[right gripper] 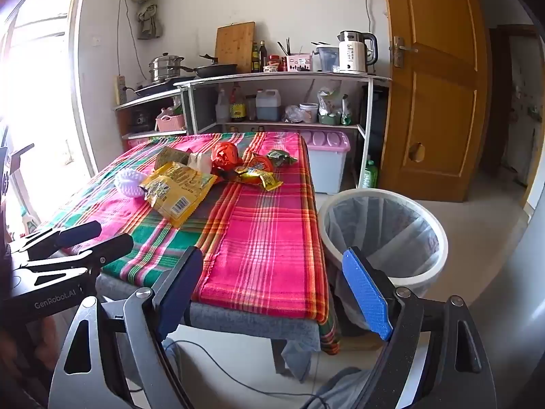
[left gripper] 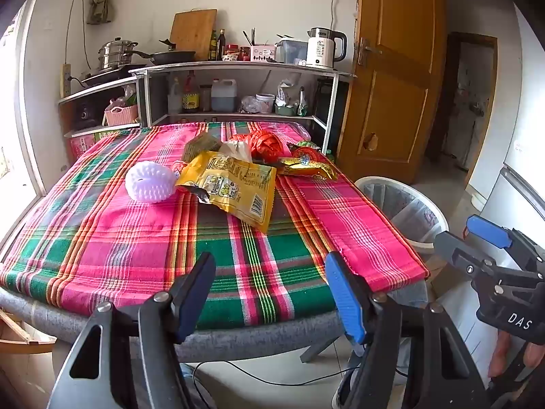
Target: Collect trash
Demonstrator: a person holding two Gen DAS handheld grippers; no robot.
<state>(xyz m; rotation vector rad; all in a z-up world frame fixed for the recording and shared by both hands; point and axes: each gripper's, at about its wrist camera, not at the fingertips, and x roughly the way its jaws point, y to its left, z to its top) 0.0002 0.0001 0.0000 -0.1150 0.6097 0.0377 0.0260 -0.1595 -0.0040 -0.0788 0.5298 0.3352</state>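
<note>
Blue-padded fingers of the left gripper (left gripper: 272,293) spread wide and empty at the bottom of its frame, over the near edge of the plaid cloth (left gripper: 143,238). Likewise the right gripper (right gripper: 272,289) stands open, holding nothing, low in its own view. Trash lies at mid-frame on the table: a yellow snack bag (left gripper: 235,187), a white foam net (left gripper: 150,182), an orange crumpled wrapper (left gripper: 267,145). At right stands the lined bin (right gripper: 385,235), just beside the table.

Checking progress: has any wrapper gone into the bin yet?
No, the lined bin looks empty, and the wrappers lie on the table.
</note>
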